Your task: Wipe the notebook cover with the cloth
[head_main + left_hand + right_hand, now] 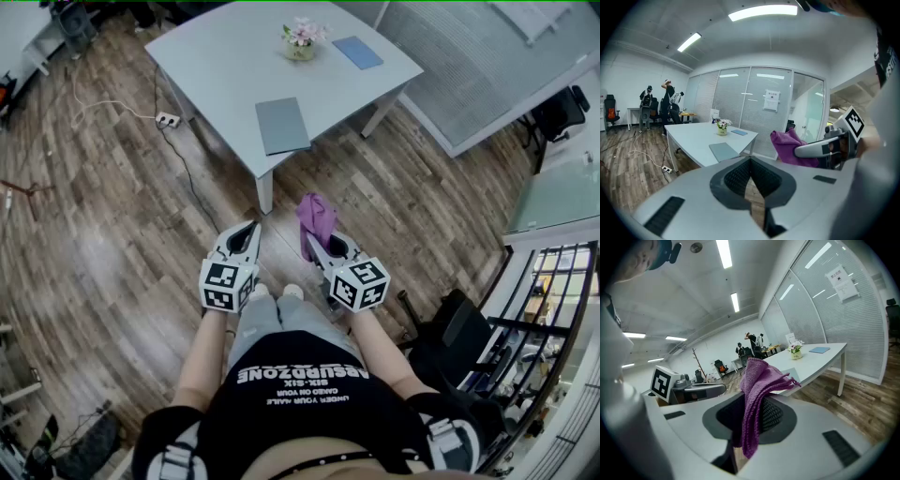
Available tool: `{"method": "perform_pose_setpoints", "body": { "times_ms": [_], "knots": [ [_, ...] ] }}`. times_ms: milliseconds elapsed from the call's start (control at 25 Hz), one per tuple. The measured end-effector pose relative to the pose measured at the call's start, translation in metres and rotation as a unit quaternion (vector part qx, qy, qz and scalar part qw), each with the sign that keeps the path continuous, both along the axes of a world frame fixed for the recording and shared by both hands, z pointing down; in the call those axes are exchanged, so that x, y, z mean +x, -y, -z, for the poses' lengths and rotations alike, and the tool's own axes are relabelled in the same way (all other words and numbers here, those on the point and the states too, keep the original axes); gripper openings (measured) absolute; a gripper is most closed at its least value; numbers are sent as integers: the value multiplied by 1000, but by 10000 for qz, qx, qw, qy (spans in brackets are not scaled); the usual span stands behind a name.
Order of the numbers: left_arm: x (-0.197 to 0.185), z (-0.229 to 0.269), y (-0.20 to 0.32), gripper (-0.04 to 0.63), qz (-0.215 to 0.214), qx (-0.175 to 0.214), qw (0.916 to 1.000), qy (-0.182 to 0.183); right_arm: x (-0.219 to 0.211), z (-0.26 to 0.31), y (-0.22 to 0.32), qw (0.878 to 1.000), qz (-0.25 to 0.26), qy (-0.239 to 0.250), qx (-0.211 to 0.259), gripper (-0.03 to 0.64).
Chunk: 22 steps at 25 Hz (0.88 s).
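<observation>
A grey notebook (282, 125) lies near the front edge of the pale table (225, 66), also seen as the notebook (723, 151) in the left gripper view. My right gripper (317, 242) is shut on a purple cloth (317, 215), which stands up between its jaws as the cloth (757, 390). My left gripper (247, 236) is shut with nothing in it, its jaws touching at the tip (750, 165). Both grippers hang over the wooden floor, short of the table. From the left gripper view the cloth (790, 146) and right gripper show at the right.
A small flower pot (301, 41) and a blue booklet (357, 52) sit at the table's far side. A power strip and cable (167, 119) lie on the floor left of the table. A black chair (459, 337) stands at my right. People stand far off (668, 105).
</observation>
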<state>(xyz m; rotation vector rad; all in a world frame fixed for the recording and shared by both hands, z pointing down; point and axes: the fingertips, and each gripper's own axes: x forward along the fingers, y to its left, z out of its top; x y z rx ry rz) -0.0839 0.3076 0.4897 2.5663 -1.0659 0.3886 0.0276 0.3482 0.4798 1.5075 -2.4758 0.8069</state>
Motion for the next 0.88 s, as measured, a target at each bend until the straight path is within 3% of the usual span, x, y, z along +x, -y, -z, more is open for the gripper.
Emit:
{"method": "perform_pose_setpoints", "body": {
  "times_ms": [240, 520, 880],
  "knots": [
    [17, 11, 3, 14, 466, 79, 9988, -145, 33, -3, -8, 9999, 89, 53, 38, 78],
    [43, 4, -4, 14, 383, 63, 9992, 109, 51, -5, -4, 9994, 160, 277, 108, 78],
    [48, -11, 42, 14, 464, -73, 9989, 59, 63, -22, 31, 9992, 169, 369, -65, 78]
  ]
}}
